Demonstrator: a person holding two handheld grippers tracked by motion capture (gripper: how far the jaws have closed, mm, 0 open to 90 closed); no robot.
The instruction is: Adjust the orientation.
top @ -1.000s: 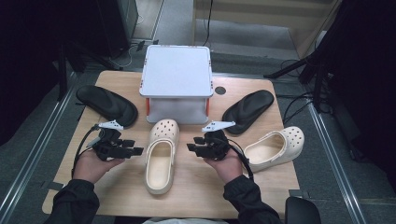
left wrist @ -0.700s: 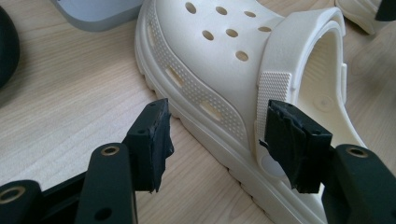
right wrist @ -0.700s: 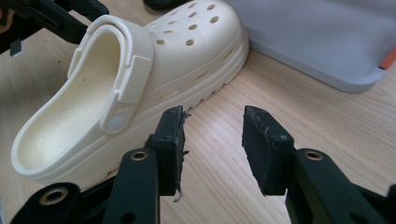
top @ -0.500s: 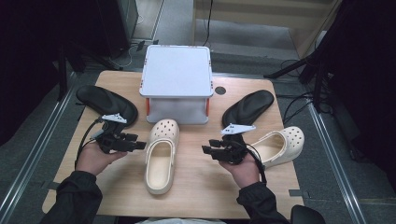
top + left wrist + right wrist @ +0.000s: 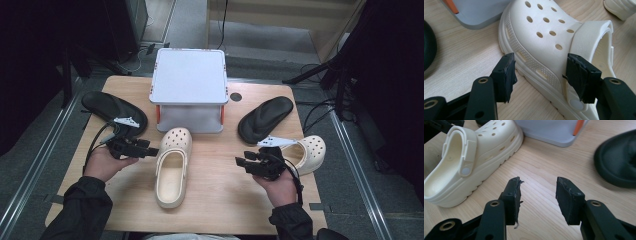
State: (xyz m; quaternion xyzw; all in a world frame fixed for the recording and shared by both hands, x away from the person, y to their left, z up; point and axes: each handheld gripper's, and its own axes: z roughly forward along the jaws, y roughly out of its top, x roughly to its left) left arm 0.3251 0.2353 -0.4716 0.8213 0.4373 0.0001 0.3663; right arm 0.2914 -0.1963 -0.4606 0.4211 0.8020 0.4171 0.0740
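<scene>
Cream perforated foam clog (image 5: pixel 172 167) lies mid-table, long axis running front-to-back, toe toward grey-topped shelf stand (image 5: pixel 189 82), heel opening toward person. Left gripper (image 5: pixel 148 148) just beside clog's left flank — nearer tool by far, jaws spread, nothing between pads, aimed at strap pivot (image 5: pixel 574 103). Right gripper (image 5: pixel 240 163) stands apart on clog's right over bare wood, jaws have just been opening, empty. Second cream clog (image 5: pixel 305 152) lies just behind right hand — likely its next target.

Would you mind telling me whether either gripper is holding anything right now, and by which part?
Nothing is held. The left gripper stands open around the side of the middle cream clog, pads apart from it; the right gripper is open over bare table.
</scene>
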